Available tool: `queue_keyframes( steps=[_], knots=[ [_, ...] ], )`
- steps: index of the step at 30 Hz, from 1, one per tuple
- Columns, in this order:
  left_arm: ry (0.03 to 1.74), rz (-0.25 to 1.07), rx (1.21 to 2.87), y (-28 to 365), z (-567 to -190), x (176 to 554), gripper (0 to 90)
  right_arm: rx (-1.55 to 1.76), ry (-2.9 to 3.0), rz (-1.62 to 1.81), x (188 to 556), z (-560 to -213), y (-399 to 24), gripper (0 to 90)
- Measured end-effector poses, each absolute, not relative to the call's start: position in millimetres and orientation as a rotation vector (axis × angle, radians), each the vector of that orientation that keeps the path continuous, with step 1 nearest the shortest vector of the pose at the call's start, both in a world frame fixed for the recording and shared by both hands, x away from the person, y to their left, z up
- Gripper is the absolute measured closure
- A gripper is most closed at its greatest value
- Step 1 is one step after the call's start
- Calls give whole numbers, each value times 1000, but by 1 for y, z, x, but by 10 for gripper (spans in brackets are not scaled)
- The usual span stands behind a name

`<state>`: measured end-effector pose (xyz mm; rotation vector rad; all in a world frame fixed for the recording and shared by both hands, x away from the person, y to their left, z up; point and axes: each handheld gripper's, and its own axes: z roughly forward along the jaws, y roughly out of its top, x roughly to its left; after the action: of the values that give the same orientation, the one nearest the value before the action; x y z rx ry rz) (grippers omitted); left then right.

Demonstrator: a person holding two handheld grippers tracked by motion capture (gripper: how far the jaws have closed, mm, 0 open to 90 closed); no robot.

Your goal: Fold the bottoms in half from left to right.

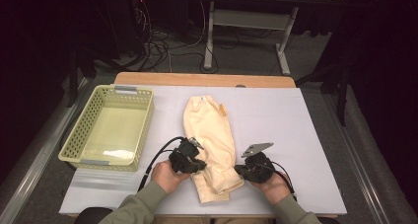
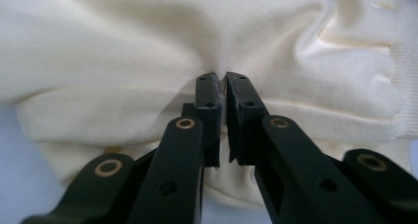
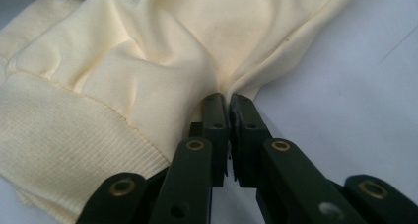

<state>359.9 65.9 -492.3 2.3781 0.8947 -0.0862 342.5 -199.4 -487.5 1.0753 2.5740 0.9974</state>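
Note:
A cream folded garment (image 1: 209, 130) lies lengthwise in the middle of the white table (image 1: 281, 120), its ribbed hem toward the person. My left gripper (image 1: 201, 166) pinches the garment's left edge near the front. In the left gripper view the black jaws (image 2: 222, 79) are closed, with a fold of the cream cloth (image 2: 123, 46) puckered between the tips. My right gripper (image 1: 239, 169) grips the right edge at about the same height. In the right gripper view its tips (image 3: 229, 98) are closed on a gathered pleat of the cloth (image 3: 148, 51) beside the ribbed cuff (image 3: 59, 135).
A pale green perforated basket (image 1: 79, 130) stands at the table's left side. Bare table surface stretches to the right of the garment and behind it. Beyond the far edge are a desk frame and cables on the floor.

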Motion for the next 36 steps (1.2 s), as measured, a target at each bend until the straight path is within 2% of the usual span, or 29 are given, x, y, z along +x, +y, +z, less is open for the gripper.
queue_keyframes(
  steps=[14, 25, 31, 35, 36],
  knots=[
    [872, -73, 2399, 66, -494, 359, 844, 985, 2675, 894, 340, -500, -186, 894],
    [856, -159, 2294, 86, -475, 361, 841, 976, 2674, 950, 337, -488, -190, 894],
    [862, -149, 2266, 104, -459, 356, 838, 938, 2679, 1050, 332, -474, -188, 891],
    [862, -137, 2250, 109, -457, 353, 823, 904, 2711, 1054, 326, -474, -180, 868],
    [865, -137, 2244, 111, -456, 353, 809, 901, 2716, 1057, 326, -473, -179, 831]
  ],
)
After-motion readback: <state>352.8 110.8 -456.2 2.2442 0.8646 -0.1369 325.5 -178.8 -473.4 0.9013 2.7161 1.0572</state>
